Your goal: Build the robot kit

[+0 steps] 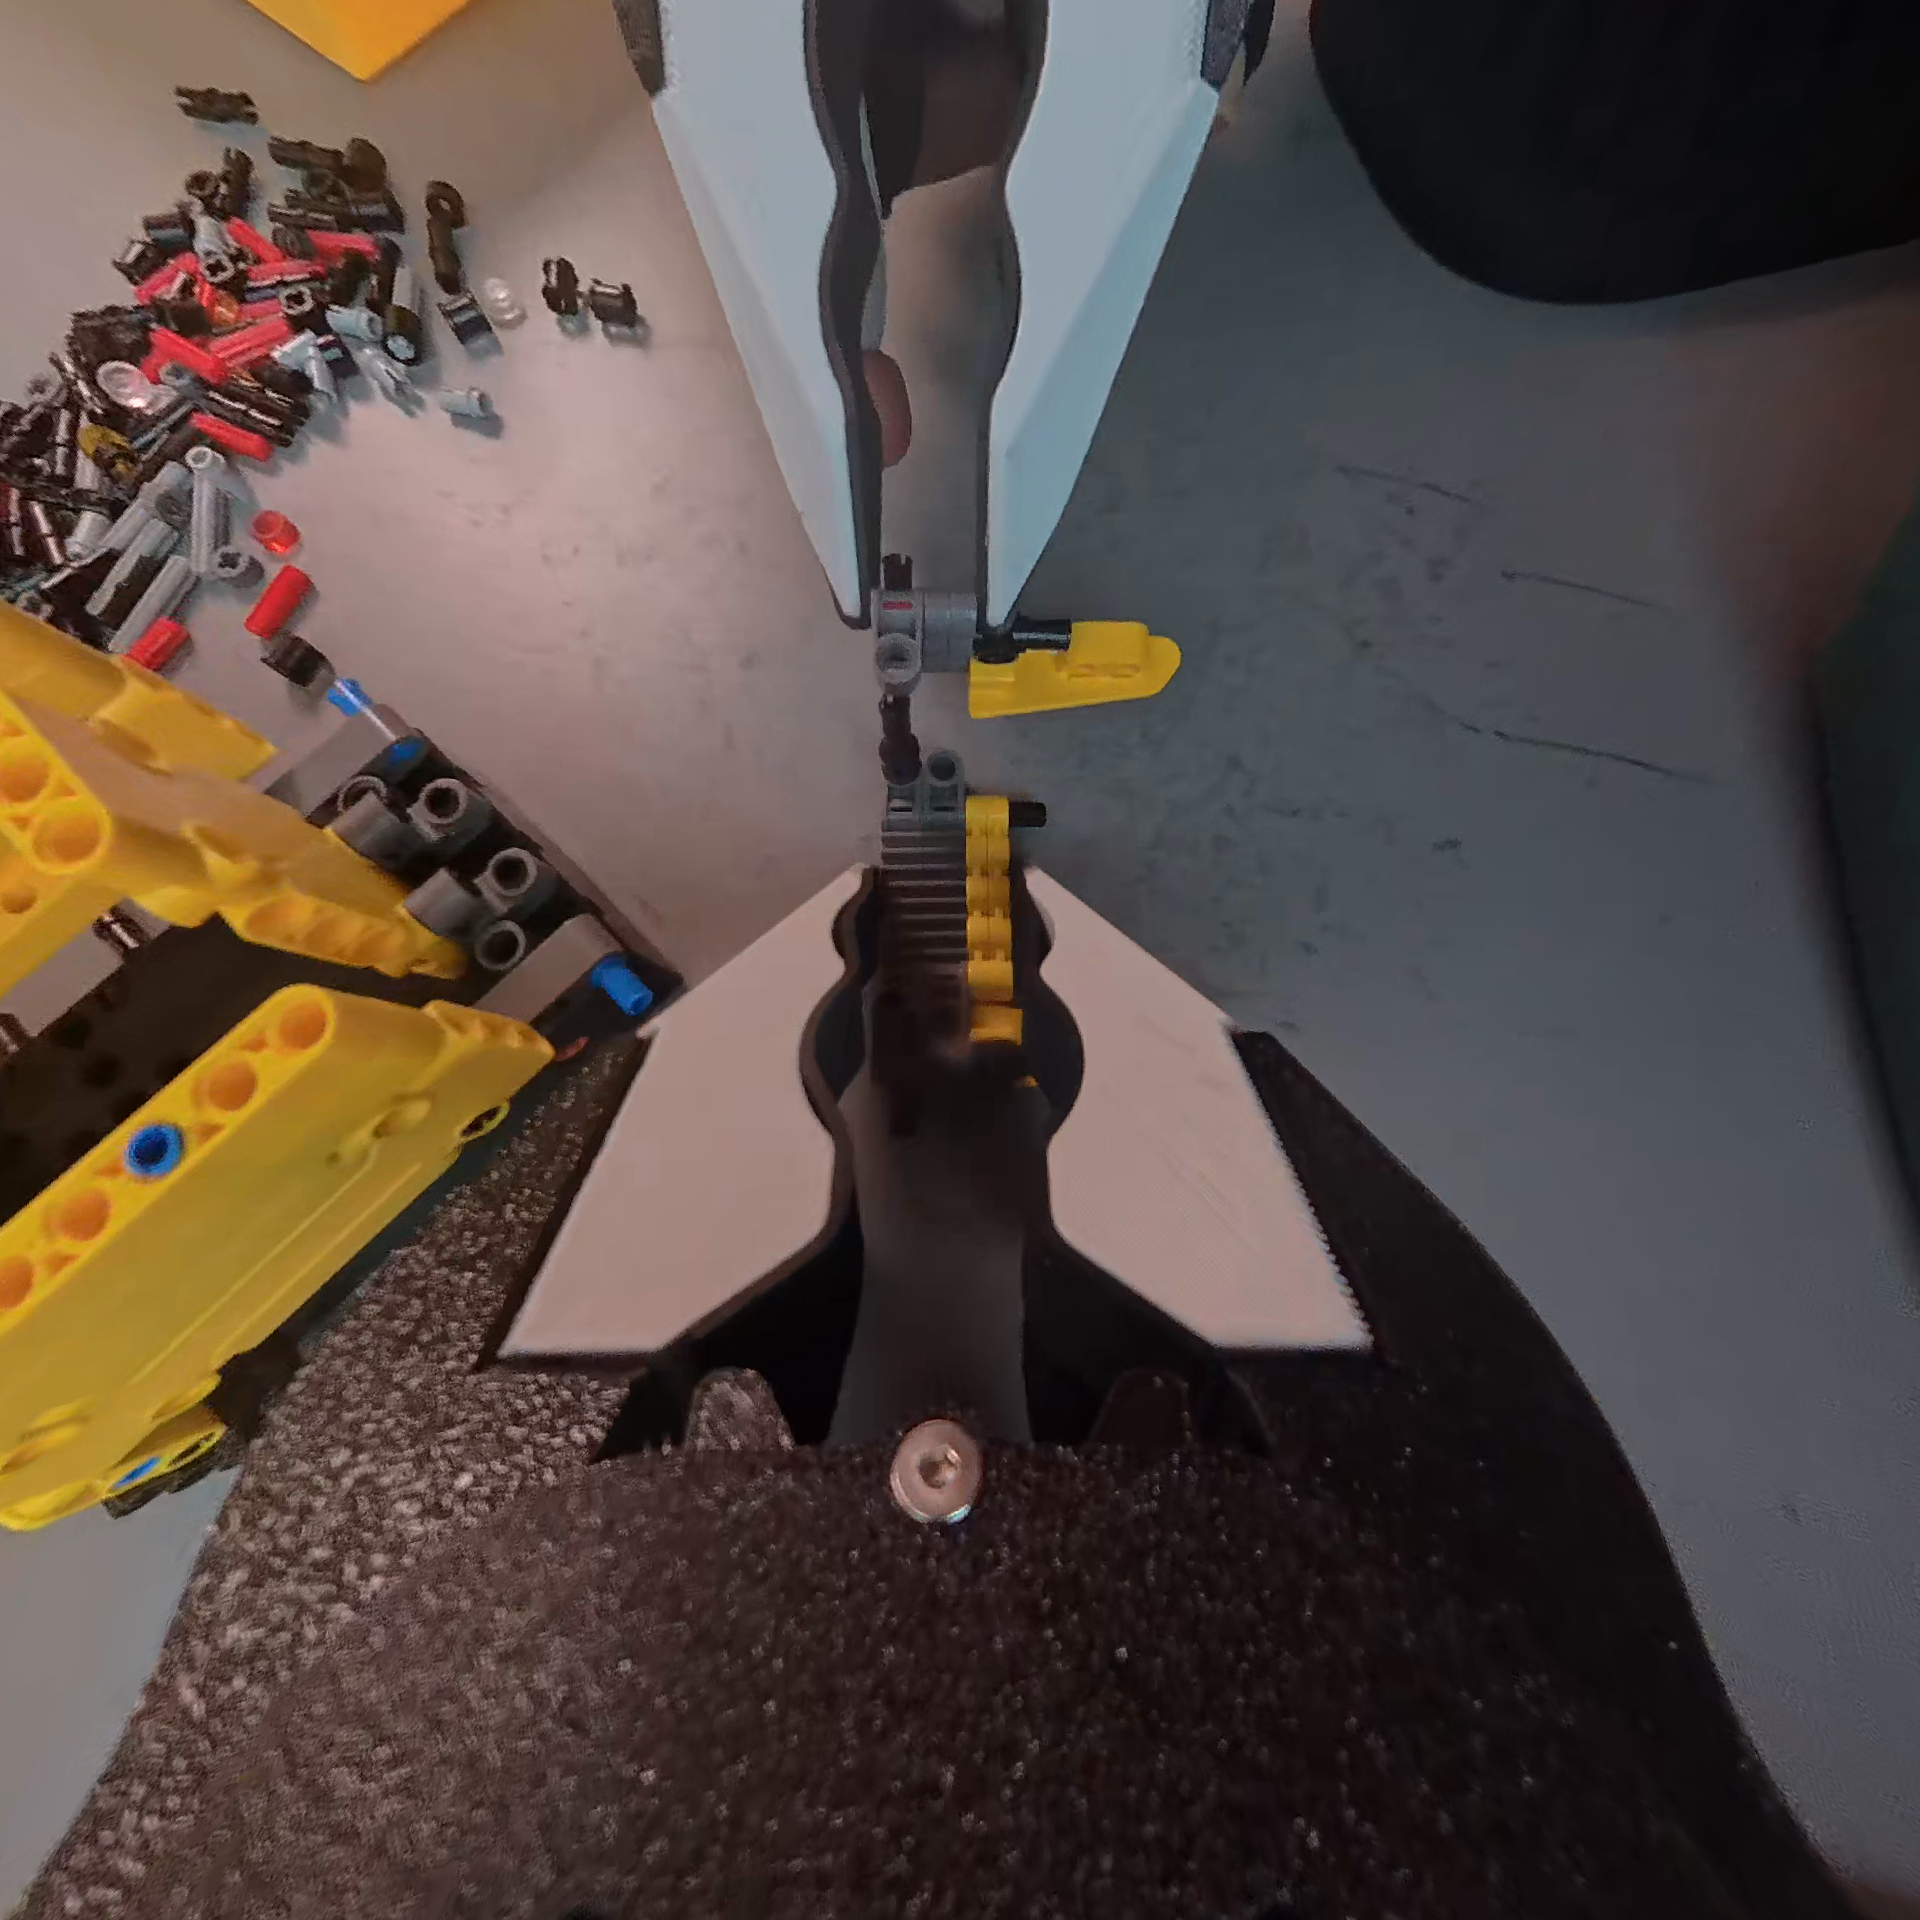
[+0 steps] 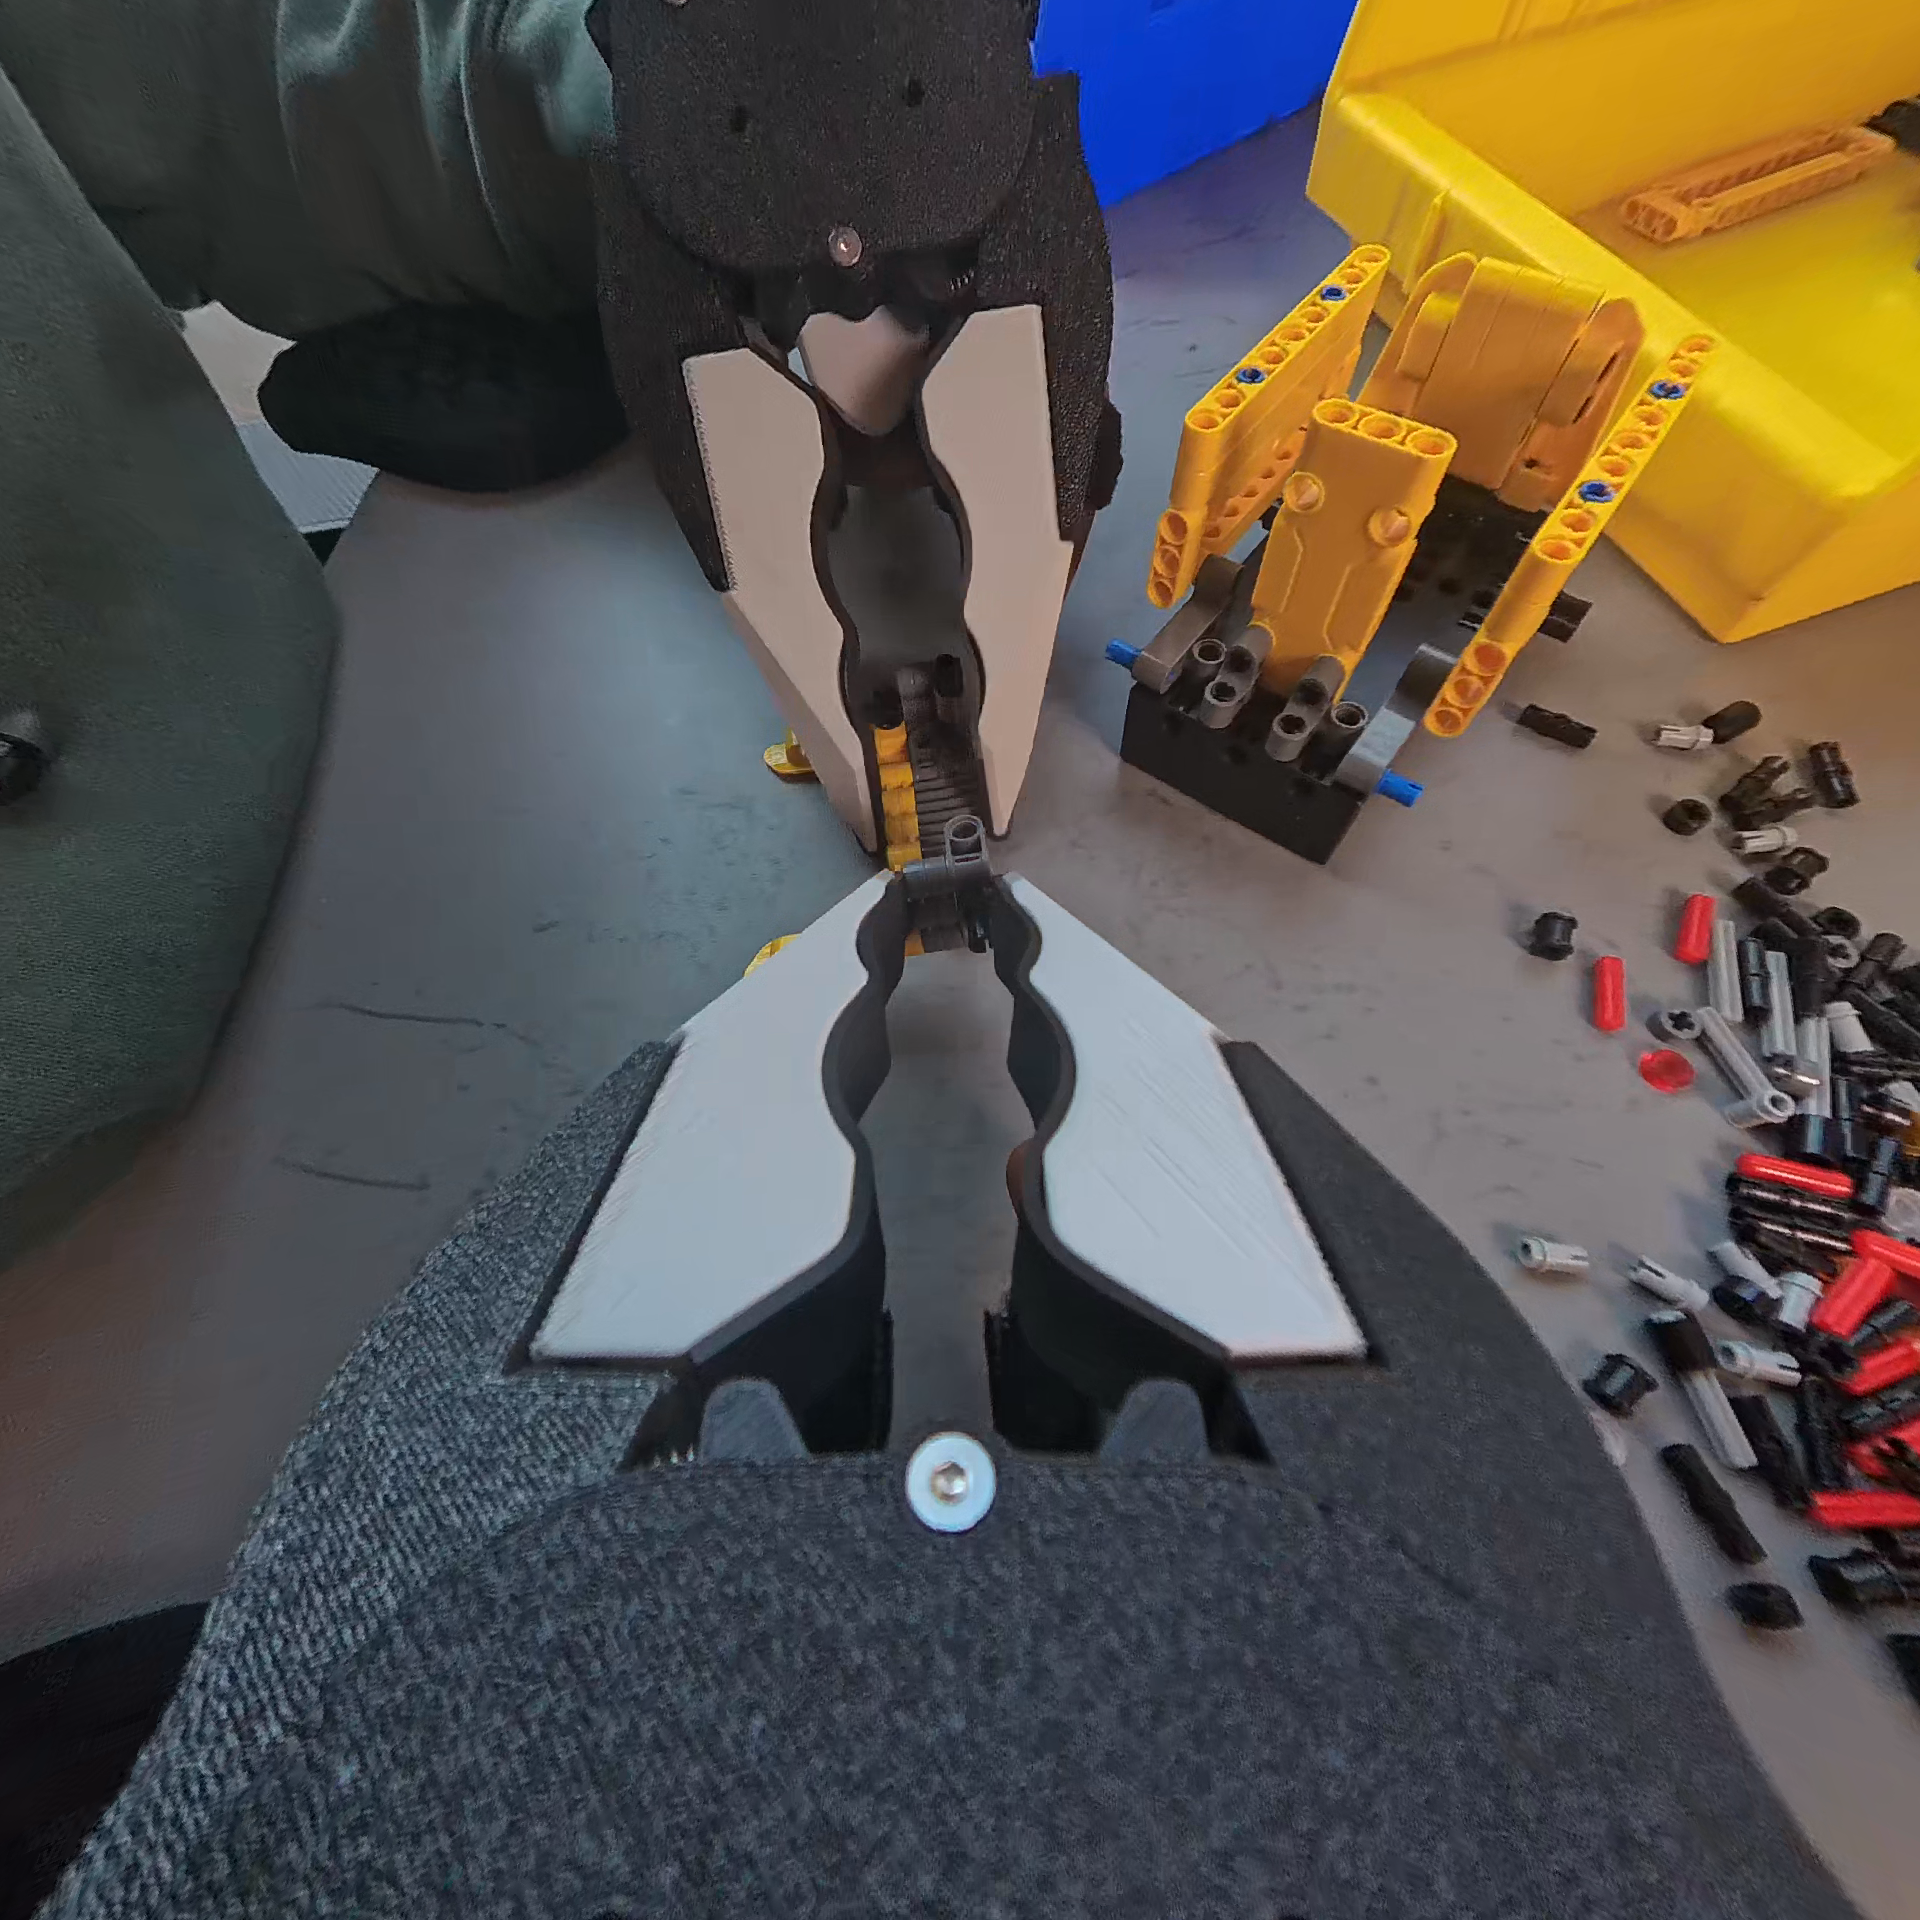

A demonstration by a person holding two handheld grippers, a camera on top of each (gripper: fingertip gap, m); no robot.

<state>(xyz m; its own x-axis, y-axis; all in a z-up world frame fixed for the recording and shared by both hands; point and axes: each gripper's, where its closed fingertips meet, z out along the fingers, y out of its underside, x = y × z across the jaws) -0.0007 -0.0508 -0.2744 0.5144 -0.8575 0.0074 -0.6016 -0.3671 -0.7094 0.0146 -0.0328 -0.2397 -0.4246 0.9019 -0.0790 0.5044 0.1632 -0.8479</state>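
Note:
My left gripper (image 1: 945, 878) is shut on a grey toothed rack with a yellow beam alongside it (image 1: 951, 904). My right gripper (image 1: 928, 618) faces it tip to tip from above and is shut on a small grey connector (image 1: 925, 629). A yellow wedge-shaped piece (image 1: 1070, 670) sticks out sideways from the connector. A short black axle (image 1: 896, 738) runs between the connector and the end of the rack. In the right wrist view, my right gripper (image 2: 948, 883) pinches the connector (image 2: 940, 878). The left gripper (image 2: 935, 831) opposite it holds the rack and beam (image 2: 925, 779).
A yellow and black built model (image 1: 208, 1039) (image 2: 1351, 540) stands on the grey table (image 1: 1455, 831) beside the grippers. A pile of small black, red and grey parts (image 1: 187, 343) (image 2: 1818, 1195) lies farther out. A yellow bin (image 2: 1662, 312) and a blue bin (image 2: 1174, 83) stand behind. Sleeves (image 1: 1610, 135) (image 2: 312, 156) show at the edges. My right fingertips sit around 5 cm from my left ones.

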